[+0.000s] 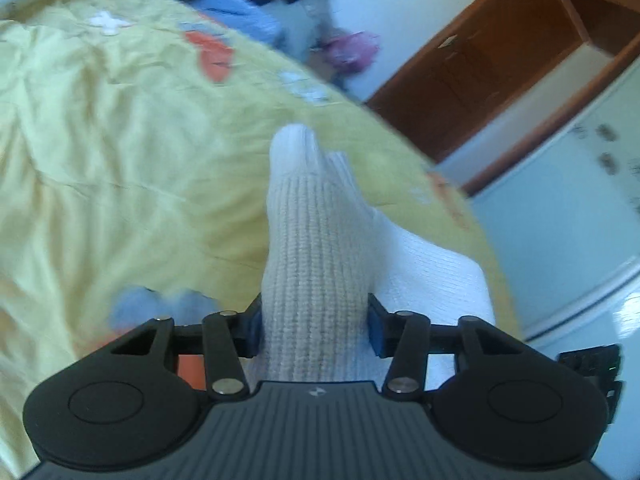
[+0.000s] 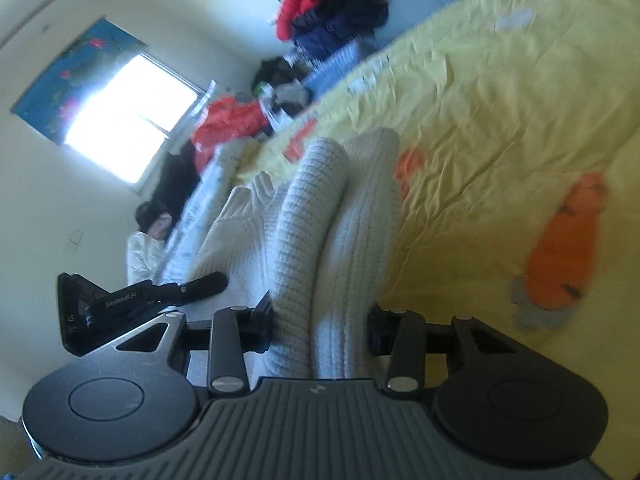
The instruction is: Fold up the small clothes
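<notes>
Your left hand-held gripper (image 1: 314, 330) is clamped on a white knit garment (image 1: 312, 264), its blue pads pressing the ribbed fabric from both sides. The garment stands up in a bunched roll ahead of the jaws, over the yellow bed sheet (image 1: 120, 152), with a flatter white part spreading to the right of the roll. Your right hand-held gripper (image 2: 320, 330) also grips the garment (image 2: 320, 248), which runs away from it in two thick ribbed folds lying side by side along the edge of the sheet (image 2: 500, 120). Orange patches (image 2: 560, 260) mark the sheet nearby. A pile of clothes (image 2: 332, 4) lies beyond the bed, blurred.
</notes>
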